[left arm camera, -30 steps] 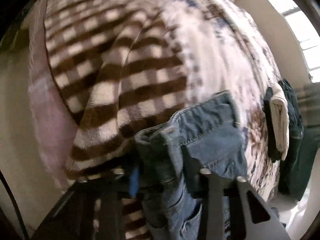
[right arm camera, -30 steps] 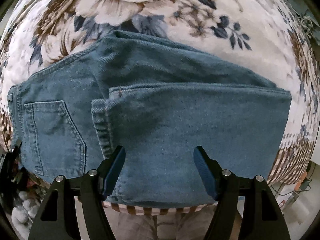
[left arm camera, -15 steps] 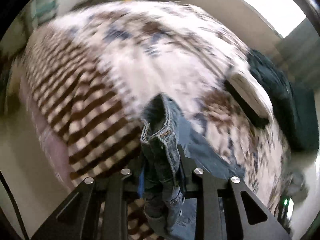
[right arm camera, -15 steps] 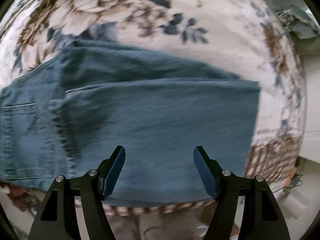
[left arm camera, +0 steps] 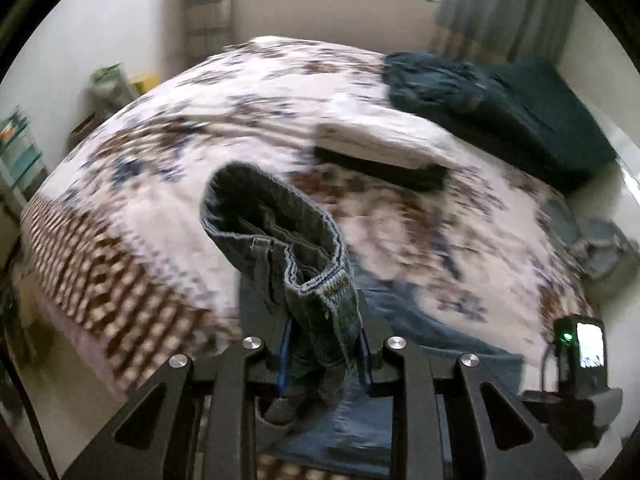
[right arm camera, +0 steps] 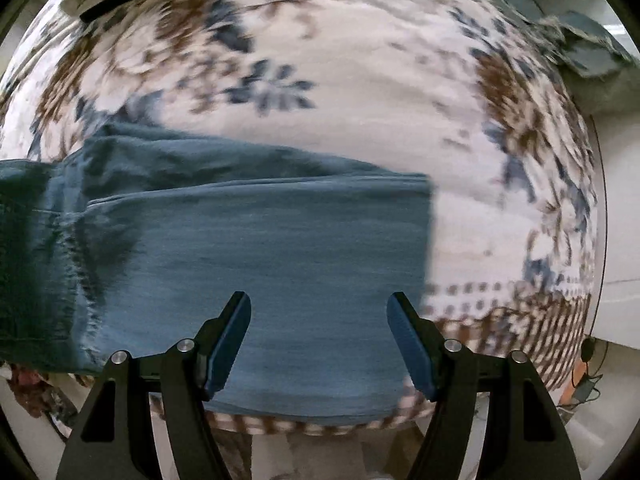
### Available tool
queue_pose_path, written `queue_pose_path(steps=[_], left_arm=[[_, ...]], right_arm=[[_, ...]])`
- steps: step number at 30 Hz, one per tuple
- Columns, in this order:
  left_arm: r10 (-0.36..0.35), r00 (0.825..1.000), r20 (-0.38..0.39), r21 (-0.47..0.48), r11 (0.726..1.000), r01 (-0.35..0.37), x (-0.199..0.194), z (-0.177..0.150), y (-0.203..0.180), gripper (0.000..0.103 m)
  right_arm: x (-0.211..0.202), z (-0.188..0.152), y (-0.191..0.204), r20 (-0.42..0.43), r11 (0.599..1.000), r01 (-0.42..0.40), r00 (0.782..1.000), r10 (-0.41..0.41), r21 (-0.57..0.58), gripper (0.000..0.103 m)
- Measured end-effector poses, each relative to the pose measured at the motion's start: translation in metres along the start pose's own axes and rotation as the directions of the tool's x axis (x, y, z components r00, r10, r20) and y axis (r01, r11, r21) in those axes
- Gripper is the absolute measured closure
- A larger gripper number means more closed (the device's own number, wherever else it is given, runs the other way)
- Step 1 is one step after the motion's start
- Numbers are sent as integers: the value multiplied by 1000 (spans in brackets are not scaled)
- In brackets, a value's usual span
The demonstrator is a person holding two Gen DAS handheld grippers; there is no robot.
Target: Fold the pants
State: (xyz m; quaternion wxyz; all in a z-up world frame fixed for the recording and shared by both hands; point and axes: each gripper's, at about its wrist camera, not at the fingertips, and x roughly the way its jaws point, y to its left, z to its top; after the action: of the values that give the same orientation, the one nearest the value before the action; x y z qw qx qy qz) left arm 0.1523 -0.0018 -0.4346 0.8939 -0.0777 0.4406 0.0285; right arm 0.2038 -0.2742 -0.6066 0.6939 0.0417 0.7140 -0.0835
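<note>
The blue jeans (right arm camera: 256,248) lie partly folded on the floral bedspread (right arm camera: 360,92), legs doubled over near the bed's front edge. My left gripper (left arm camera: 323,356) is shut on the jeans' waistband (left arm camera: 288,240), which is lifted above the bed and curls up in front of the camera; the rest of the jeans (left arm camera: 404,320) trails down to the right below it. My right gripper (right arm camera: 318,340) is open and empty, hovering over the folded legs, its fingers apart above the denim.
A folded white and black pile (left arm camera: 380,152) and a dark teal blanket (left arm camera: 500,104) lie at the far side of the bed. More denim (left arm camera: 604,248) sits at the right edge. The other gripper's body with its screen (left arm camera: 580,364) shows at right.
My left gripper has lifted the waistband up and swung it over toward the right across the bed. The right gripper stayed open and drifted right over the folded legs.
</note>
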Motion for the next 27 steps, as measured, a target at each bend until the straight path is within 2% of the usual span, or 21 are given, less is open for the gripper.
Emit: queue_pose_path(steps=[4,8,13,18,23,24,27], left_arm=[[-44,999,-25,116,992,46,-4,-11,-69,81],[-63,995,-76,221,972,78,2,-32,-128,81],[-3,992,-124,379,924,50,27,-68,-184,81],[27,986,-166,480,875,57,48,-102,-222,81],[26,981,-193,554,828,87,59,-131,-255,81],[37,980,-196,582,809,86,62,-140,-262,81],[69,972,-226,615,783,88,72,-158,-272,79]], right_arm=[[4,-9,-55,4,998,15,1000,-16,60,30],[12,-24,-114,-10,990,61,998,-60,131,30],[28,-47,-184,-50,967,151,988,-143,206,30],[48,-70,-242,-113,942,178,982,-151,284,30],[62,-83,-274,-150,924,192,977,-149,330,30],[63,-84,-276,-154,922,196,976,-152,333,30],[65,-85,-279,-161,920,190,977,-142,343,30]])
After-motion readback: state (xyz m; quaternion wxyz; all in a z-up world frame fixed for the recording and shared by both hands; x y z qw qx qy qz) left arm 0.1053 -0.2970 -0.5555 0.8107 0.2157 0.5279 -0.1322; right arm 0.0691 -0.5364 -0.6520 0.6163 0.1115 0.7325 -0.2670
